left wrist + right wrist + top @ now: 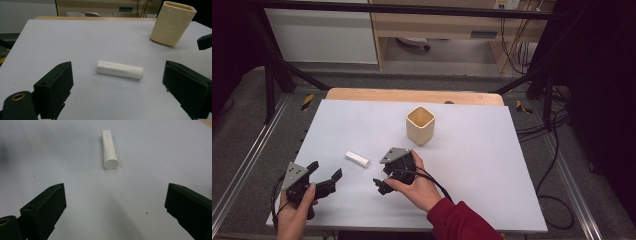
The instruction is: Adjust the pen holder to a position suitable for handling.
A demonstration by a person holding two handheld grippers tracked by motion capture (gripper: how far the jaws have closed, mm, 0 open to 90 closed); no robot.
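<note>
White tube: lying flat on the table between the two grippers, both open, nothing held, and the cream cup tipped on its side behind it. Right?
One thing is wrong: the cream cup stands upright, mouth up, as the high view shows. The rest holds: the white tube lies flat on the table between the left gripper and right gripper, both open and empty.

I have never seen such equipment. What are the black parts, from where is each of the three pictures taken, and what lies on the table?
A person sits at a table and holds a hand tool in each hand. Each tool ends in a black two-jaw claw. The high view looks down from above: the left claw and the right claw are both there. The other two pictures come from small cameras riding on each claw, so the black blocks at their lower corners are that claw's own jaws. On the table lie a white tube, on its side, and a cream square cup, standing upright. Both claws are open and hold nothing; both point toward the tube.
</note>
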